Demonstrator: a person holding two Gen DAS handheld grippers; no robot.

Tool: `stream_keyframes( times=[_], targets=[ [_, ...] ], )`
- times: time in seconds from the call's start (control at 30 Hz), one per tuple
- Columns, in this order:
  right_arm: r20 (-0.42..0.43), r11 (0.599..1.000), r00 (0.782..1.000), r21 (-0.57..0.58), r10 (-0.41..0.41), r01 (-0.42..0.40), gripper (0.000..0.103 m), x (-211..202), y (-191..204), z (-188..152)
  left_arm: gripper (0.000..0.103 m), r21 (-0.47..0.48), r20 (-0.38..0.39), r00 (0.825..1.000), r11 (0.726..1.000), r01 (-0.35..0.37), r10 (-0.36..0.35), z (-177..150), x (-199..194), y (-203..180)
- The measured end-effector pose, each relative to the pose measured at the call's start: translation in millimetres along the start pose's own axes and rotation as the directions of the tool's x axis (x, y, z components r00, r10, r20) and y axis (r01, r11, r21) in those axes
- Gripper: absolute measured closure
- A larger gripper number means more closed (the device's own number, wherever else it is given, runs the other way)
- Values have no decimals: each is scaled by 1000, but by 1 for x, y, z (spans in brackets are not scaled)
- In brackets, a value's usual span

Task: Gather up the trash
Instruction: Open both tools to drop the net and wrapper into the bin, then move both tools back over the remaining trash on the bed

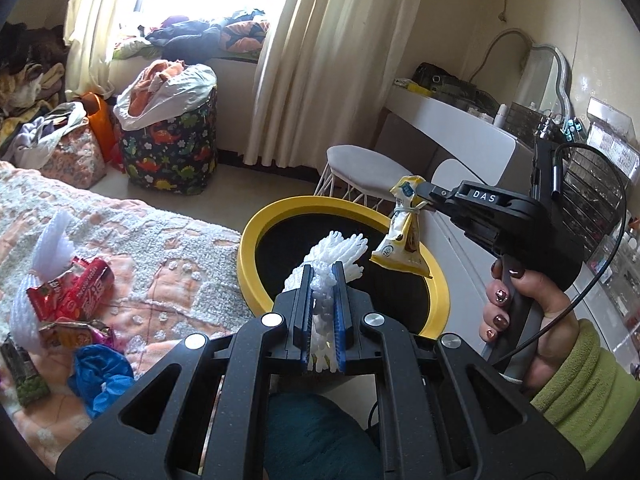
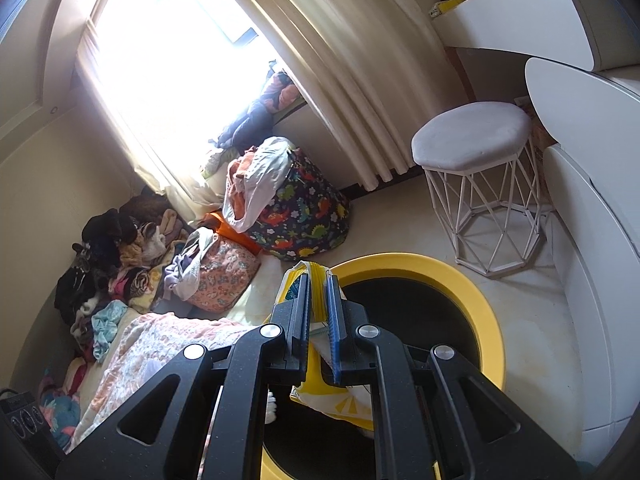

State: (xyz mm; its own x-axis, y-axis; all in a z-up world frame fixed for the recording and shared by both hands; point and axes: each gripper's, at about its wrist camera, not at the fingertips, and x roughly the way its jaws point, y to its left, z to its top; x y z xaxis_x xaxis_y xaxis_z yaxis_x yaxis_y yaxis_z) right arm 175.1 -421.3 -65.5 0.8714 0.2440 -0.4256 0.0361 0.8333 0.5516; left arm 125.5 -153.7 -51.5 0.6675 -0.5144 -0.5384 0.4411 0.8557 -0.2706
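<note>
Left gripper (image 1: 323,280) pinching white foam net (image 1: 334,254) lengthwise, right gripper (image 2: 318,304) clamping yellow wrapper (image 1: 402,236) hanging vertically over yellow-rimmed bin (image 1: 256,232)

You see a white foam net (image 1: 336,256), a yellow snack bag (image 1: 402,240) with a blue patch, a yellow-rimmed bin (image 1: 256,232) lined black, red wrappers (image 1: 76,288), a blue bag (image 1: 102,376), and a dinosaur-print navy hamper (image 1: 170,152).

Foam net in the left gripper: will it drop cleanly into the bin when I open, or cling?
Probably light and springy: the foam net is squashed thin between the left gripper's pads yet fans out past them. Its open mesh may snag on the ribbed pads, so it could cling briefly. It hangs over the bin, so a small shake should land it.
</note>
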Motion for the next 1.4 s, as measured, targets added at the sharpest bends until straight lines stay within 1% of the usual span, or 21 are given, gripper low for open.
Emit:
stream_keyframes(
  times=[0.17,0.23,0.27,0.3,0.33,0.37,0.4,0.47,0.5,0.53,0.63,0.67,0.7,1.13,1.4],
  targets=[
    [-6,1000,1000,-1,-11,11,95,3,-2,0,98,18,-27,1000,1000,-3,3,0,17,-3],
    [-17,1000,1000,8,-18,18,90,5,-4,0,97,24,-35,999,1000,-13,14,0,25,-3],
    [-24,1000,1000,20,-19,20,87,6,-6,0,94,21,-38,999,999,-29,29,1,28,-1],
    [-27,999,1000,32,-15,16,71,6,-7,0,77,12,-39,998,999,-39,40,1,30,2],
    [-27,999,999,39,-20,21,55,7,-9,-1,63,-5,-36,998,998,-56,56,2,30,5],
    [-25,999,999,39,-30,31,52,7,-9,-1,37,-27,-19,997,997,-72,72,2,27,9],
    [-23,999,999,33,-35,35,52,7,-8,-2,28,-44,1,997,996,-74,75,1,23,13],
    [-36,999,999,7,-40,40,51,10,-3,-5,24,-63,35,996,995,-80,82,3,14,18],
    [-43,999,998,-2,-37,37,47,11,0,-7,17,-69,50,994,993,-95,98,3,9,21],
    [-48,999,998,-9,-34,33,44,13,4,-8,13,-80,64,991,991,-110,115,4,4,25],
    [-62,998,998,-59,-20,17,42,16,18,-15,11,-113,89,985,984,-139,150,4,-7,34],
    [-66,997,998,-71,-14,10,41,16,22,-16,11,-124,94,980,978,-166,178,5,-11,37],
    [-69,997,998,-81,-8,2,40,16,27,-18,11,-136,98,977,975,-174,188,4,-14,40],
    [-100,971,991,-210,91,-110,31,12,86,-36,11,-216,154,951,948,-234,269,5,-50,67],
    [-131,953,983,-258,131,-161,28,13,107,-46,11,-262,168,936,929,-260,309,4,-65,85]
  ],
)
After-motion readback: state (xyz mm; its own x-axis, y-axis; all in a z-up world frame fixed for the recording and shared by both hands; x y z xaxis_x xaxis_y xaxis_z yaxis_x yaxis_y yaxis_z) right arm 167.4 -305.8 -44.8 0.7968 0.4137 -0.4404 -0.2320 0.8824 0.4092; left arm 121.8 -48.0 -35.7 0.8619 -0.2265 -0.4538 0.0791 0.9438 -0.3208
